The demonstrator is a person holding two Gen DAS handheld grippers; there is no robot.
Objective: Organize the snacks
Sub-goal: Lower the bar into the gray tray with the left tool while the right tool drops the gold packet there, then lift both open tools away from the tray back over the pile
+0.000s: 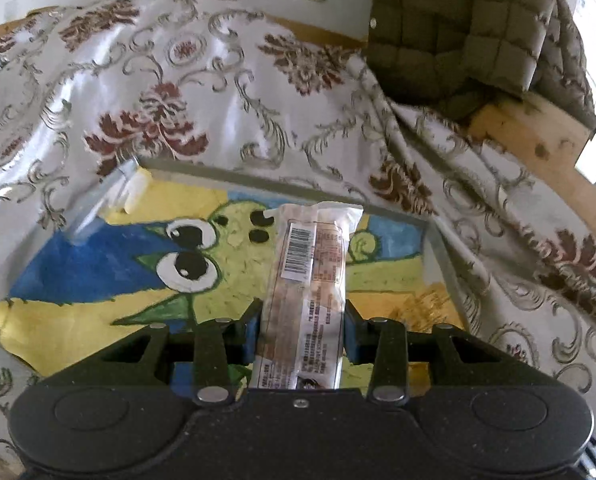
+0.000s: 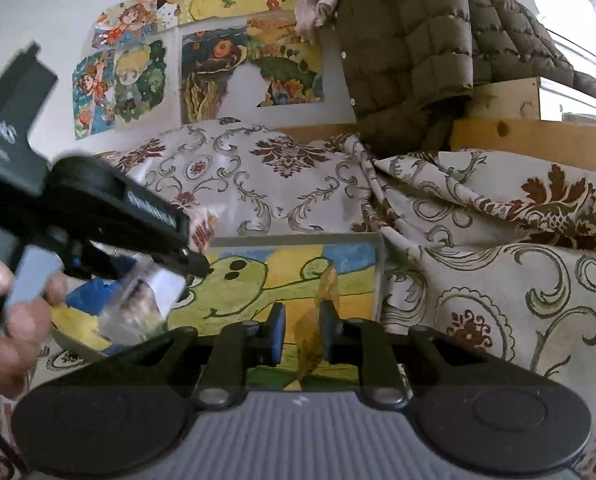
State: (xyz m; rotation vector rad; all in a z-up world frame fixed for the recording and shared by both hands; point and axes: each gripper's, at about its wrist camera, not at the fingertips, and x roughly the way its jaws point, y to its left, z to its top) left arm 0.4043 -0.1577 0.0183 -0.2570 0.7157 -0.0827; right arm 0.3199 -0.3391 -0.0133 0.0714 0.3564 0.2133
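**Snacks gripped over a painted board on patterned cloth**

Floral cloth [image 1: 225, 92] is spread across the surface, and a painted frog board [image 1: 97, 272] is laid on it. A long clear snack packet [image 1: 310, 276], barcode label facing up, is clamped between the blue pads of the left gripper [image 1: 302, 328] and is held out above the board. A small amber wrapped snack [image 2: 312, 338] is seen between the pads of the right gripper [image 2: 302, 330], whose jaws stand narrowly apart; whether both pads press on it cannot be told. Seen from the right wrist, a hand [image 2: 13, 312] is wrapped round the left gripper's handle. Beyond, a quilted olive jacket [image 2: 402, 52] is draped over a wooden ledge [image 2: 538, 136], and drawings [image 2: 217, 68] are stuck on the wall.
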